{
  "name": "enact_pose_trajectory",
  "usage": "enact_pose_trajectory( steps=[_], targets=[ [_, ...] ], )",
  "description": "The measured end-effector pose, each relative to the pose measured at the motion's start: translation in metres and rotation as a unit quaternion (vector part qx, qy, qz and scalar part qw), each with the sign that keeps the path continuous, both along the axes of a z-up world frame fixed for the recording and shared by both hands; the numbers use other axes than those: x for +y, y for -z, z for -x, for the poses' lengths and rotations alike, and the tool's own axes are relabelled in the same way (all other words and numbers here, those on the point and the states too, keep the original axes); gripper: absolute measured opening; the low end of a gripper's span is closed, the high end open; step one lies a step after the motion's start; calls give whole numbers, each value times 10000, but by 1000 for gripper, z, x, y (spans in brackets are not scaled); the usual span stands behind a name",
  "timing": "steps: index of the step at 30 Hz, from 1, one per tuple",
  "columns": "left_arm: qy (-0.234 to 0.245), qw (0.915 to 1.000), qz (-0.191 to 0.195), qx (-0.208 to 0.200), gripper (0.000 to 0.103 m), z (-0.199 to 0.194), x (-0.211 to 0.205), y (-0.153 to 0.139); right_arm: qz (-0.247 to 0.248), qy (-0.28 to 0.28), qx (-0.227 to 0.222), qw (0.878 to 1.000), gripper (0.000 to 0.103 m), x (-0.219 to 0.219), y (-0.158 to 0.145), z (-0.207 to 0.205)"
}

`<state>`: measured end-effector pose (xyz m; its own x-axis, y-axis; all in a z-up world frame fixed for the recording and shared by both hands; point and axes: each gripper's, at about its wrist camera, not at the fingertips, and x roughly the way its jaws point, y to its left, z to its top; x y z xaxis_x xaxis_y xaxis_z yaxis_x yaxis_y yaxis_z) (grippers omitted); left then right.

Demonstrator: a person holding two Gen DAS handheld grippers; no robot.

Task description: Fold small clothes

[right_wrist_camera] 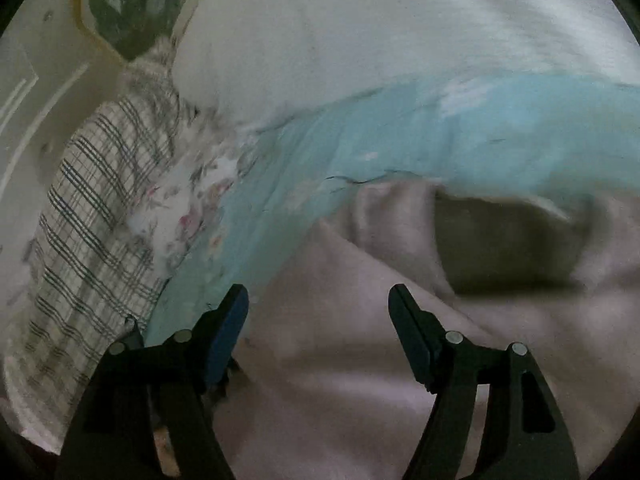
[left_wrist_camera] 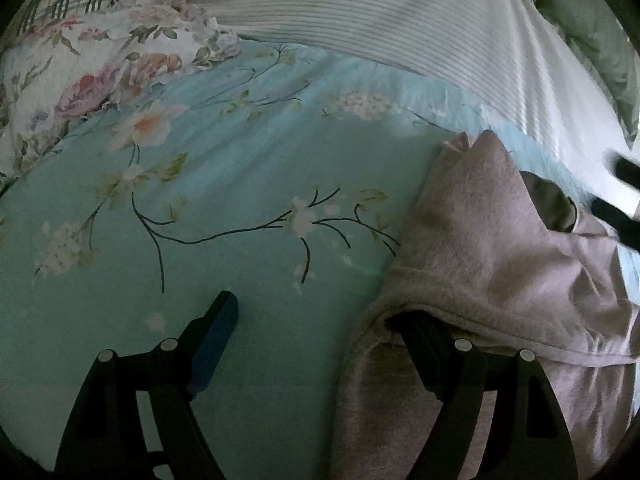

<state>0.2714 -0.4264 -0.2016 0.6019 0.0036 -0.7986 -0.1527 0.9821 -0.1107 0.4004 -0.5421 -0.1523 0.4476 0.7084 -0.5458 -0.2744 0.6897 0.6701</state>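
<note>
Two wide-spread pairs of black fingers frame what we can see of a pale pink-grey garment (left_wrist_camera: pixel 492 248) lying on a bed sheet (left_wrist_camera: pixel 248 184) of light blue printed with white blossoms and dark twigs. Much is hidden from us: in the left wrist view the right-hand finger of the left gripper (left_wrist_camera: pixel 320 320) disappears under a hemmed fold of the garment, so we see only its base and cannot tell how far it reaches in or whether the pad touches cloth; the other finger, with its blue pad, stands clear above the bare sheet. We read this gripper as spread wide, clamped on nothing. At the right edge of that view, dark blurred shapes (left_wrist_camera: pixel 622 200) are cut off by the frame and we cannot make them out. The right wrist view is smeared by motion, and the garment's outline there is soft; a darker, olive-grey patch (right_wrist_camera: pixel 508 244) on it could be lining or shadow, we cannot say which. The right gripper (right_wrist_camera: pixel 318 304) is likewise held wide apart above the garment (right_wrist_camera: pixel 340 360), gripping nothing. Around the sheet we note a floral pillow (left_wrist_camera: pixel 100 64), a plaid cloth (right_wrist_camera: pixel 92 216), a white ribbed blanket (left_wrist_camera: pixel 400 24) and a green cover (left_wrist_camera: pixel 592 28), each partly cropped.
</note>
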Motion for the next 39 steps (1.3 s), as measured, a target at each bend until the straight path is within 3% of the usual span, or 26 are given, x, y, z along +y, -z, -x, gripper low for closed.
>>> enact_pose_trajectory(
  steps=[4, 7, 10, 13, 16, 23, 26, 28, 31, 36, 39],
  targets=[
    [10, 9999, 121, 7, 82, -6, 9, 2, 496, -645, 607, 9948, 79, 41, 27, -67],
    [31, 9998, 205, -5, 83, -6, 12, 2, 202, -1356, 1226, 9829, 79, 62, 45, -83],
    [31, 9996, 267, -11, 83, -7, 14, 3, 36, -1876, 1295, 9737, 81, 84, 51, -80],
    [29, 9996, 294, -33, 83, -6, 13, 2, -459, -2124, 1214, 9685, 81, 97, 51, -76],
    [20, 9993, 366, -54, 83, -5, 14, 3, -870, -2023, 1034, 9700, 81, 112, 46, -82],
    [-353, 9977, 568, -107, 81, 0, 31, -2, -1754, -790, 655, 9791, 81, 102, 46, -98],
    [-365, 9968, 713, 5, 80, 5, 35, -3, -1564, -640, 414, 9847, 81, 93, 33, -91],
    [-386, 9976, 581, 46, 74, 11, 34, -5, -1355, -520, 225, 9892, 81, 80, 23, -85],
    [-446, 9969, 637, 105, 74, 14, 43, -7, -1193, -379, 69, 9921, 81, 55, 12, -79],
    [-420, 9961, 769, 115, 74, 16, 46, -7, -298, -705, 549, 9956, 81, 64, 24, -82],
    [-267, 9968, 746, 69, 74, 15, 40, -6, -291, -1215, 895, 9881, 81, 90, 43, -91]
  ],
)
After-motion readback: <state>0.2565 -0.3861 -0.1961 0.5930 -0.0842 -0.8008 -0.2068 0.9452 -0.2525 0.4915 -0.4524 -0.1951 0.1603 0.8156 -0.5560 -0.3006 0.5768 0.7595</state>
